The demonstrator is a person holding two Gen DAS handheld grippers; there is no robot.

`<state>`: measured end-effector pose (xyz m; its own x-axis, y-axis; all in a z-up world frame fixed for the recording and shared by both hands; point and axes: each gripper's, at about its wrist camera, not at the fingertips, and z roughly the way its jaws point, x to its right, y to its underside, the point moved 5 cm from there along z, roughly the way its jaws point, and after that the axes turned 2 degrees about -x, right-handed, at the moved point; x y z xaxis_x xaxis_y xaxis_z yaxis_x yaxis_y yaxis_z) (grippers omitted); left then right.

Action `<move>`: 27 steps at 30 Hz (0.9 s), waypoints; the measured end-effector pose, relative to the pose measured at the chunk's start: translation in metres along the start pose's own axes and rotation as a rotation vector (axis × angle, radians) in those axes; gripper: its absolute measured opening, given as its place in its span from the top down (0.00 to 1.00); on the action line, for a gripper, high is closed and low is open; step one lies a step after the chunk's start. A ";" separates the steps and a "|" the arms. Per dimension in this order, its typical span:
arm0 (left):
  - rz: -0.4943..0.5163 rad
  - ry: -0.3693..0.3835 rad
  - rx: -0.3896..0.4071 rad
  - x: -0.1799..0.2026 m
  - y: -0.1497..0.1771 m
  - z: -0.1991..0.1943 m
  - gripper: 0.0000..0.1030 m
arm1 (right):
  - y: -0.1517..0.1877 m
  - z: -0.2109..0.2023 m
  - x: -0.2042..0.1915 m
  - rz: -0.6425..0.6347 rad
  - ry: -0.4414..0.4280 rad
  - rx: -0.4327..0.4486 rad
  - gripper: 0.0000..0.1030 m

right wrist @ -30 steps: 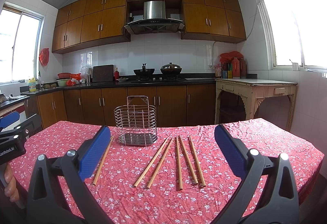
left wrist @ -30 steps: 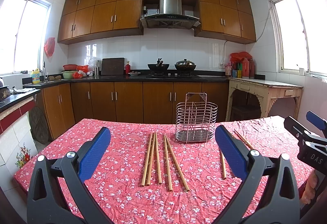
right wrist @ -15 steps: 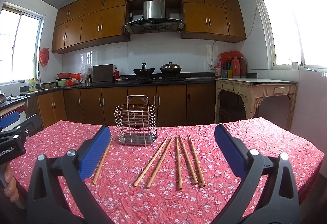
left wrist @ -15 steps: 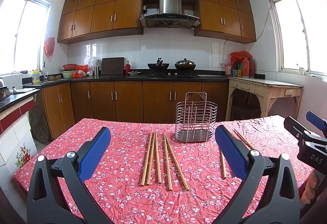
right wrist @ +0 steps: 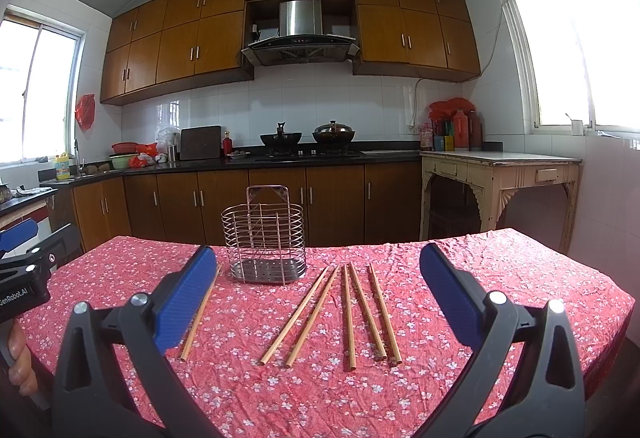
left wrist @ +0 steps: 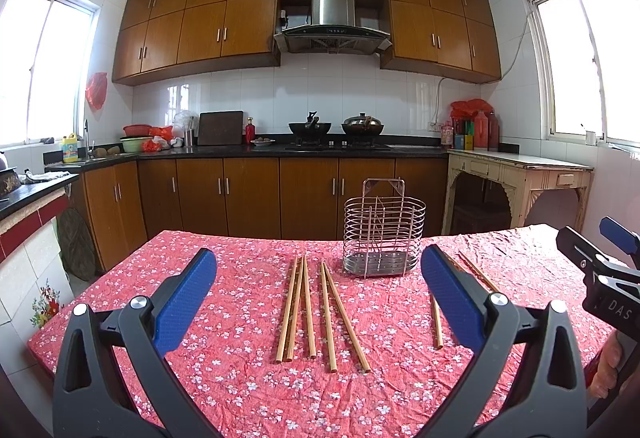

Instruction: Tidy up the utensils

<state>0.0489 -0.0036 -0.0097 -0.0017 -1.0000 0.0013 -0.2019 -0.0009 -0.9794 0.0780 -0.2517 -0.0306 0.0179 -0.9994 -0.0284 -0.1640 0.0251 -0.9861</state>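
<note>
from the left wrist, the left gripper hangs wide open and empty over the red floral tablecloth. five chopsticks lie side by side between its fingers, the wire utensil holder upright just behind.

from the right wrist, the right gripper gapes too, holding nothing. one lone chopstick lies left of the holder.

The tablecloth is red with small white-and-pink blossoms; the chopsticks are pale tan bamboo, the wire utensil holder silvery (faintly coppery), the gripper pads blue.
</note>
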 end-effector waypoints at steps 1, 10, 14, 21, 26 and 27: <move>0.000 0.000 -0.001 -0.001 0.001 0.000 0.02 | 0.000 0.000 0.000 0.001 0.000 -0.001 0.04; -0.007 -0.003 -0.046 -0.001 0.018 0.021 0.02 | 0.012 0.019 0.004 0.014 0.006 -0.041 0.04; -0.025 0.011 -0.105 -0.006 0.024 0.036 0.02 | 0.013 0.033 0.008 0.041 0.019 -0.092 0.04; -0.058 0.026 -0.232 -0.020 0.031 0.065 0.02 | 0.028 0.065 0.036 0.096 0.061 -0.221 0.04; -0.133 0.075 -0.412 -0.039 0.046 0.106 0.02 | 0.046 0.105 0.072 0.124 0.093 -0.375 0.23; -0.165 0.071 -0.459 -0.048 0.050 0.116 0.02 | 0.051 0.112 0.078 0.132 0.100 -0.410 0.31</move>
<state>0.1521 0.0437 -0.0821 0.0034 -0.9839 0.1785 -0.6159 -0.1427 -0.7748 0.1818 -0.3262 -0.1011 -0.1217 -0.9860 -0.1143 -0.5365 0.1622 -0.8282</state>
